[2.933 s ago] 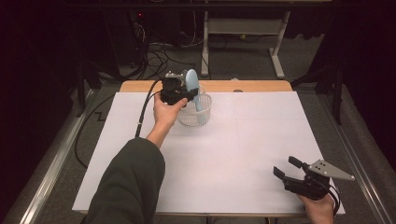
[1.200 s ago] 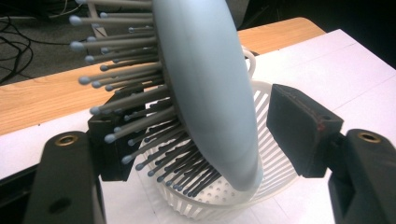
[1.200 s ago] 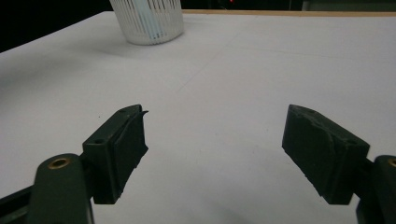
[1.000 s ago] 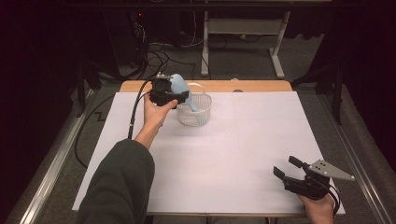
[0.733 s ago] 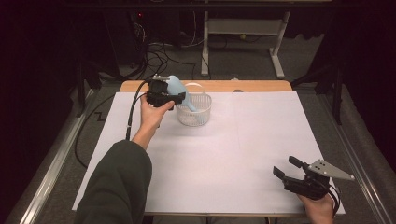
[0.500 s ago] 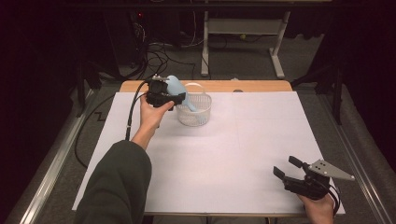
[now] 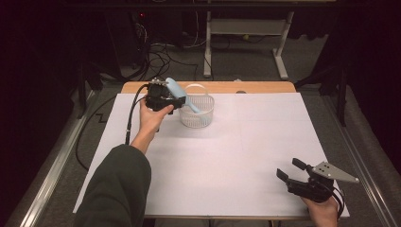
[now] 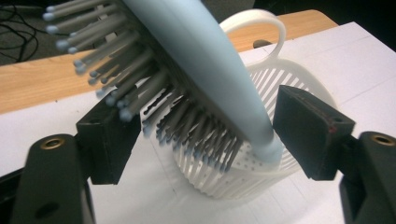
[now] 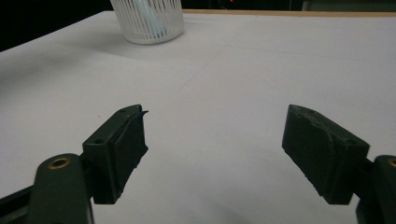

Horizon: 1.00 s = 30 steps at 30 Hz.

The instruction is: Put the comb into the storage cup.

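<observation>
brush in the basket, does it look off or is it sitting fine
The brush is askew: its handle end is in the basket while the bristled head leans out over the rim, between the left claw's jaws, which have just been opening.

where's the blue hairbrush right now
In the high view the blue hairbrush is far left on the table, leaning with one end inside the white basket, between the jaws of the left gripper.
</observation>
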Each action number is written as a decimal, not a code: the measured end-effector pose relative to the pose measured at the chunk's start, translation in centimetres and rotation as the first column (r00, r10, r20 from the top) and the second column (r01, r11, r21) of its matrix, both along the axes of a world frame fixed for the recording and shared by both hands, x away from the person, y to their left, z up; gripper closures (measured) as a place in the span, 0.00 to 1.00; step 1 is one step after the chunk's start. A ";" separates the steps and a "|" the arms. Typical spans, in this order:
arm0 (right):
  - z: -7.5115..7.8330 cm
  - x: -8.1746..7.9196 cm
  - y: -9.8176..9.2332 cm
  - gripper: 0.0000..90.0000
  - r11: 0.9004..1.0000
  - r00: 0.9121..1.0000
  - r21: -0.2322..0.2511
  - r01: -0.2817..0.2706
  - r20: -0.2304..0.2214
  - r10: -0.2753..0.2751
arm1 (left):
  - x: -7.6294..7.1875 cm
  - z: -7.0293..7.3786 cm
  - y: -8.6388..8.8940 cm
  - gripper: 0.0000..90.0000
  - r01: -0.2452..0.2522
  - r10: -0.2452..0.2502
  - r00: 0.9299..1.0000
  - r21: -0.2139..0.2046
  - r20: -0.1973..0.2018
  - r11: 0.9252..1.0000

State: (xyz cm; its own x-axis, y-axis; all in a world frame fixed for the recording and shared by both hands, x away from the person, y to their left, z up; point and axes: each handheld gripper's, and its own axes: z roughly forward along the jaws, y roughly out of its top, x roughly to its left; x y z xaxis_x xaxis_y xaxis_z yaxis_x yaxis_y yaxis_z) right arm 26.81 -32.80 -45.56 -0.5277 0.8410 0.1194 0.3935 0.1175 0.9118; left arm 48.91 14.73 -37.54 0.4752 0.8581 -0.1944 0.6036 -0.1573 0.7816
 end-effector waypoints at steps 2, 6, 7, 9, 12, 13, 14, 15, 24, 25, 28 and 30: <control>0.0 0.0 0.0 0.24 1.000 1.000 0.000 0.000 0.002 0.000 | -0.1 -0.1 0.1 0.27 0.001 -0.001 1.000 -0.001 0.001 1.000; 0.0 0.0 0.0 0.24 1.000 1.000 0.000 0.000 0.000 0.000 | -0.3 0.2 0.1 0.27 0.003 -0.003 1.000 -0.009 0.012 1.000; 0.0 0.0 0.0 0.24 1.000 1.000 -0.002 -0.001 0.001 0.001 | -0.3 0.3 0.2 0.27 0.005 -0.005 1.000 -0.006 0.014 1.000; 0.0 0.0 0.0 0.24 1.000 1.000 -0.002 0.000 0.002 0.000 | -0.4 0.3 0.3 0.27 0.005 -0.005 1.000 -0.006 0.014 1.000; 0.0 0.0 0.0 0.24 1.000 1.000 -0.003 0.001 0.003 -0.001 | -0.7 0.3 0.5 0.27 0.003 -0.002 1.000 -0.011 0.020 1.000; 0.0 0.0 0.0 0.24 1.000 1.000 -0.004 0.001 0.003 -0.001 | -0.8 0.3 0.6 0.27 0.002 -0.002 1.000 -0.011 0.021 1.000; 0.0 0.0 0.0 0.24 1.000 1.000 -0.005 0.001 0.004 -0.001 | -0.9 0.3 0.7 0.27 0.002 -0.002 1.000 -0.012 0.022 1.000; 0.0 0.0 0.1 0.25 1.000 1.000 -0.005 0.001 0.003 -0.001 | -1.0 0.2 0.7 0.27 0.002 -0.002 1.000 -0.012 0.022 1.000; 0.0 0.0 0.0 0.25 1.000 1.000 -0.007 0.006 0.005 -0.006 | -1.7 0.3 1.7 0.27 0.002 -0.002 0.999 -0.013 0.037 1.000; 0.0 0.0 0.0 0.25 1.000 1.000 -0.006 0.007 0.004 -0.007 | -1.8 0.3 1.8 0.27 0.003 -0.002 0.999 -0.014 0.040 1.000; 0.0 0.0 0.0 0.25 1.000 1.000 -0.005 0.008 0.004 -0.008 | -2.0 0.4 2.0 0.27 0.005 -0.004 0.999 -0.013 0.045 1.000; 0.0 0.0 0.0 0.25 1.000 1.000 -0.003 0.009 0.004 -0.009 | -2.2 0.5 2.2 0.27 0.002 -0.001 0.998 -0.016 0.055 1.000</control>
State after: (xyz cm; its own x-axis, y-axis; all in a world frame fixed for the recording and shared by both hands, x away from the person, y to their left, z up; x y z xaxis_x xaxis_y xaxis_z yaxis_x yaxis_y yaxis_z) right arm 26.80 -32.85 -45.55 -0.5209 0.8459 0.1145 0.3908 0.1171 0.9130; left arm 46.69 16.96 -37.01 0.4867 0.8545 -0.1816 0.5591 -0.1450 0.8163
